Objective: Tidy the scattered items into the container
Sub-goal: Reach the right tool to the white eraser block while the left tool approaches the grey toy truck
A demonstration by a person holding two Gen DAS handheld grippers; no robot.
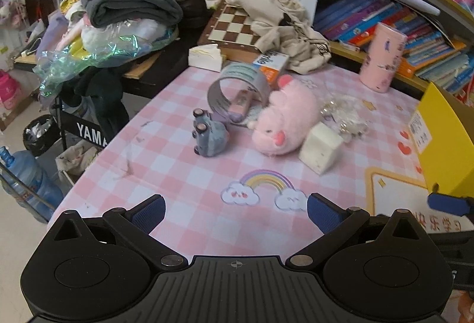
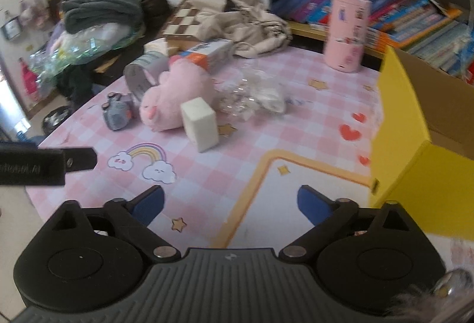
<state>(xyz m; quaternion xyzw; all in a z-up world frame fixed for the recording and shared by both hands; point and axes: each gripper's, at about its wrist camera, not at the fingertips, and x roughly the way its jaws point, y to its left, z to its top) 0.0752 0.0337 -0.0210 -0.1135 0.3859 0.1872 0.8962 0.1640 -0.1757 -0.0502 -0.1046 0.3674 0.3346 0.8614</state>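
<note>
- Your left gripper stands wide with nothing between its blue pads, low in the left wrist view over the pink checked mat. Your right gripper is also spread and empty, low in its own view.
- The scattered items sit in a tight cluster at mid-frame: a white block leans against the pink plush, the blue-grey toy car lies overturned to its left, and the tape roll stands behind with a small purple object inside its ring.
- The yellow box, presumably the container, is at the right edge of the right wrist view, open at the top.
- Risk: if you close on the block from this angle, a finger may catch the plush and drag both, or the block may tip over before the pads meet.
- Risk: the crumpled clear plastic touches the plush's right side; it will likely slip or spring out of a loose pinch.
- Risk: the box's near wall rises between you and its opening, so a low carry could knock it.
- Around: the pink cylinder and the orange-and-white carton stand behind the cluster; beige cloth and a chessboard crowd the upper middle.
- Both tools share the lower frame, so they could clash.
</note>
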